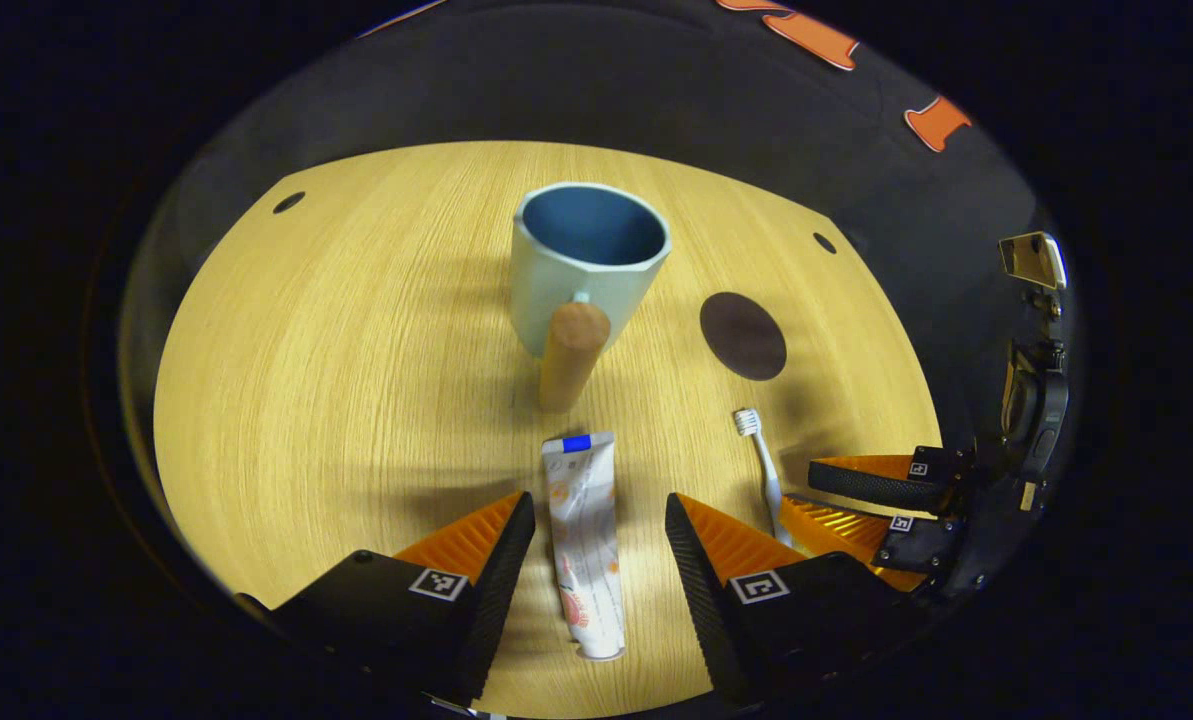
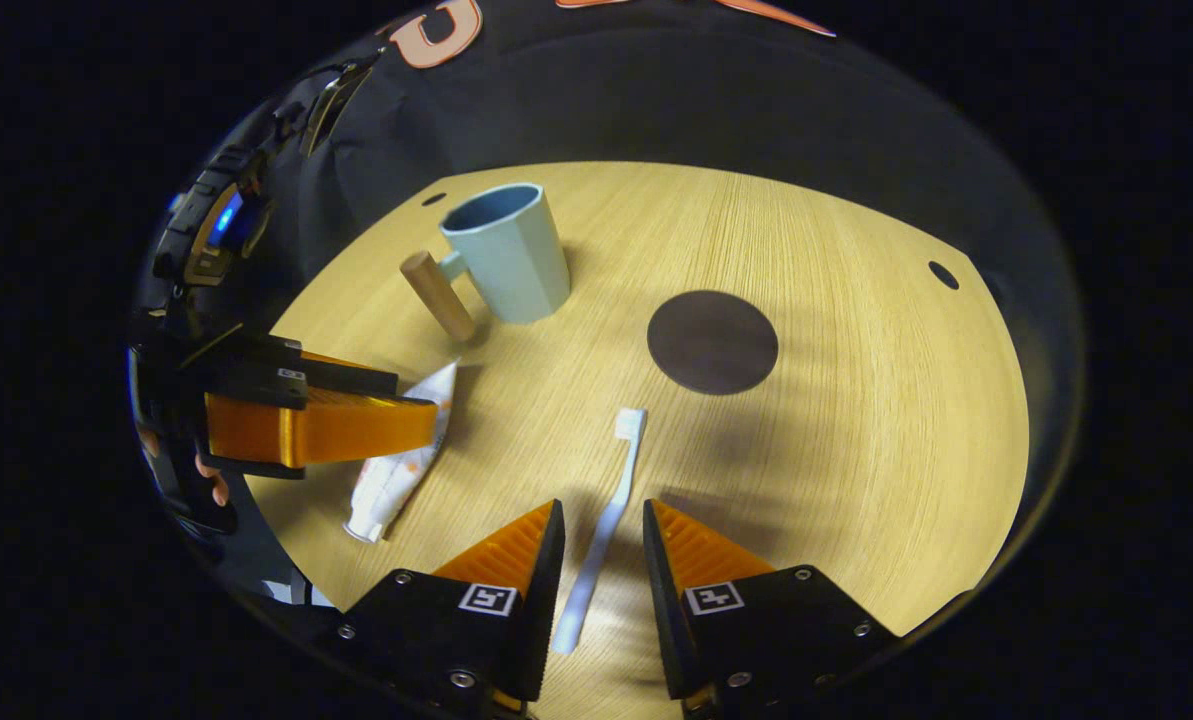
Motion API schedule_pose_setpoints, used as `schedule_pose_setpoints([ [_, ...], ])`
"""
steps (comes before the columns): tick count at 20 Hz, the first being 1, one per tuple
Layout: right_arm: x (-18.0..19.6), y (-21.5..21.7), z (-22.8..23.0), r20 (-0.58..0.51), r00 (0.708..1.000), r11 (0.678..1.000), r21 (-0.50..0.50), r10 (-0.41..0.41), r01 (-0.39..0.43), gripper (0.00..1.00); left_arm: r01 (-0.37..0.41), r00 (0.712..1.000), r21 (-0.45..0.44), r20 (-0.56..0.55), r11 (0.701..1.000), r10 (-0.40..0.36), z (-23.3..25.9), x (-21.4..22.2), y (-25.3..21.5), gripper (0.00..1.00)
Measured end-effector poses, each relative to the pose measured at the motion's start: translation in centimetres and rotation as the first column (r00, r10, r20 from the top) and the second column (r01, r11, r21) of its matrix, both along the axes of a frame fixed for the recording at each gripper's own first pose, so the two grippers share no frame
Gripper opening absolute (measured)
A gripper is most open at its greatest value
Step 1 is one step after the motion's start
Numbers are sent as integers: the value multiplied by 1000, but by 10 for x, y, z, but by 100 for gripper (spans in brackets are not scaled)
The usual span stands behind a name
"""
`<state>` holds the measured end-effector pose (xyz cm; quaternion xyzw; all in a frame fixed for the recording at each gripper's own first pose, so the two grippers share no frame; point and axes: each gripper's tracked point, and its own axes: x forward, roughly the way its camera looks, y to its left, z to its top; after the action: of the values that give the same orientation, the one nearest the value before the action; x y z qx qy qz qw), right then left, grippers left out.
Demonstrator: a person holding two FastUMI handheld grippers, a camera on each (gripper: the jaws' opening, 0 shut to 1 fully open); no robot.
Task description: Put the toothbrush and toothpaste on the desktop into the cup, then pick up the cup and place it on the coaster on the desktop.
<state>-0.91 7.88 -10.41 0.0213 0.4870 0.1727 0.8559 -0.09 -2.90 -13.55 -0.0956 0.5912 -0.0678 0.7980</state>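
A pale blue cup (image 1: pixel 586 265) with a wooden peg handle (image 1: pixel 571 355) stands upright at mid table, seen again as the cup (image 2: pixel 506 250) in the right gripper view. The dark round coaster (image 1: pixel 743 335) lies bare to its right. The white toothpaste tube (image 1: pixel 586 540) lies flat between the fingers of my left gripper (image 1: pixel 600 505), which is open with gaps on both sides. The white toothbrush (image 2: pixel 606 520) lies flat between the fingers of my right gripper (image 2: pixel 602 510), which is also open. The coaster (image 2: pixel 712 342) is just beyond the brush head.
The round wooden table (image 1: pixel 336 380) ends at the black cloth wall behind. The two grippers sit side by side at the near edge; the right gripper (image 1: pixel 806 490) is close to my left one, and the left gripper's orange finger (image 2: pixel 326 428) hovers over the toothpaste tube (image 2: pixel 396 470).
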Motion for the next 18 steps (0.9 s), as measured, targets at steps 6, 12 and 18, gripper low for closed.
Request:
schedule_pose_setpoints([
  [6,0,3,-10,-37,999,1000,-2,-22,22,27,-27,996,10,-88,1000,28,-21,-10,-1,55],
  [12,3,3,-8,-32,996,995,57,-84,85,10,-73,990,6,-118,997,73,-26,-23,1,38],
  [18,6,3,-6,8,988,979,136,-154,151,5,-47,998,-63,-44,997,44,-23,-24,-7,12],
])
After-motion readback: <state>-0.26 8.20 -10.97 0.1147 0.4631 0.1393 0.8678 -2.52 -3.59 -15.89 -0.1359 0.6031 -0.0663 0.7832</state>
